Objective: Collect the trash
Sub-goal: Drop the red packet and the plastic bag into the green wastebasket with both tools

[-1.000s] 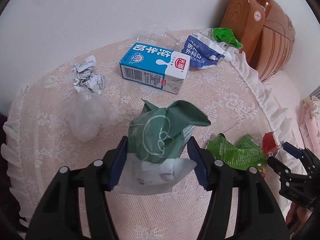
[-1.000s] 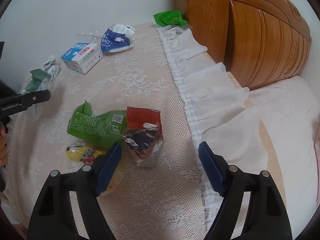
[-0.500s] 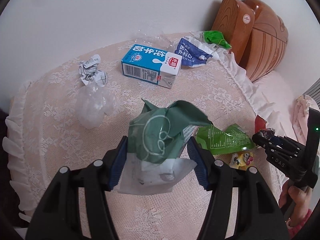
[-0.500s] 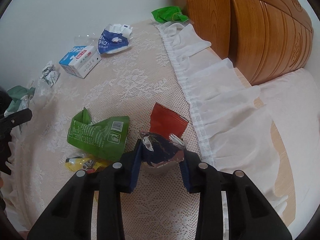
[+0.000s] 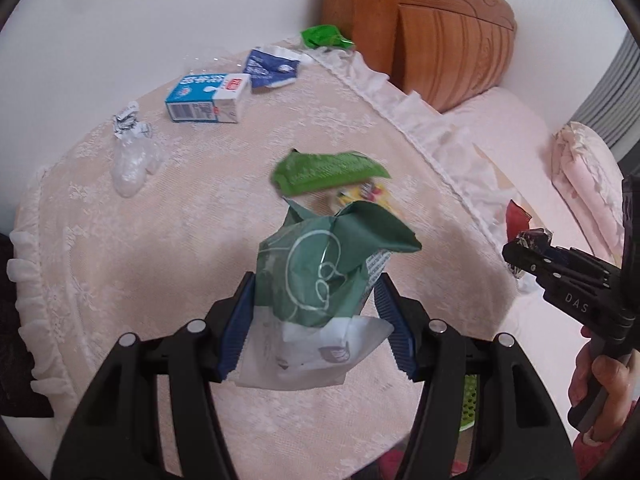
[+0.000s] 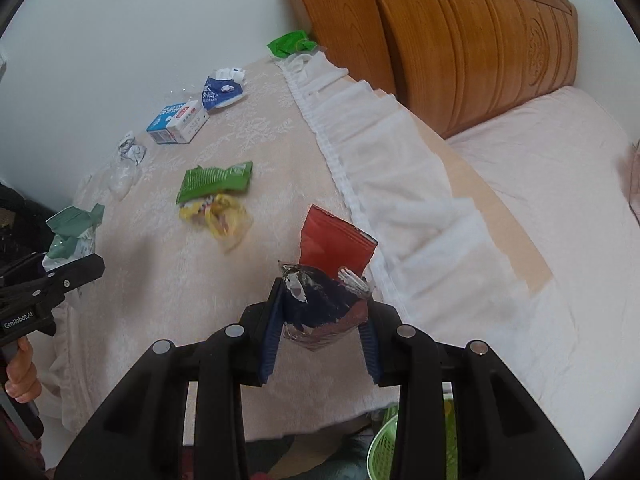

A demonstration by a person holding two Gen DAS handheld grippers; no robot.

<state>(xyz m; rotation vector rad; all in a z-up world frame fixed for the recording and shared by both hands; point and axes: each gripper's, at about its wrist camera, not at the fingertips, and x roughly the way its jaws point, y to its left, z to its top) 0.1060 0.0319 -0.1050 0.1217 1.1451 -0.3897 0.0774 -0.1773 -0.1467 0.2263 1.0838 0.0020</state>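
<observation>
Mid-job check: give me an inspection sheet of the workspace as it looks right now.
Surface: lace cloth over a table beside a bed.
Job's things: milk carton, blue mask packet, crumpled paper, clear plastic wad, green snack bag, yellow wrapper, green wrapper at the far edge.
Clutter: nothing seen.
Grippers: left hand-held gripper shut on green-and-white packet; right hand-held gripper shut on red foil bag.
Cables: nothing seen.
Surroundings: wooden headboard, green basket below.
</observation>
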